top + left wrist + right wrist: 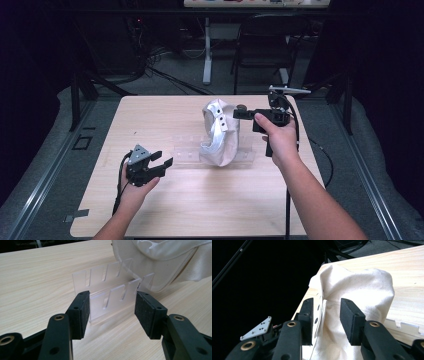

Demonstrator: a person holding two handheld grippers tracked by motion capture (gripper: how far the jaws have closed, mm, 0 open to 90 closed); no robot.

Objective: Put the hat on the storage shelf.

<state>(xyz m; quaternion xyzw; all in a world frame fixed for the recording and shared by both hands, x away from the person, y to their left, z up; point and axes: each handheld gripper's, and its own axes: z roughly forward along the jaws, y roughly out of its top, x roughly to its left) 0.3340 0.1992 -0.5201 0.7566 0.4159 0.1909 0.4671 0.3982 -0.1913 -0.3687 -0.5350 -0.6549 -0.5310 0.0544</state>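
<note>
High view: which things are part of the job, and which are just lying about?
In the job: white cloth cap; clear slotted rack; left gripper; right gripper.
Lying about: folding chair; floor cables.

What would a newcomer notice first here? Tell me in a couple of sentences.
First, the white cloth cap, standing crumpled at the middle of the wooden table over a clear slotted plastic rack. The right gripper points at the cap's top from the right, its open jaws straddling the strap edge with holes. The left gripper waits open near the table's left front, facing the rack's end.
</note>
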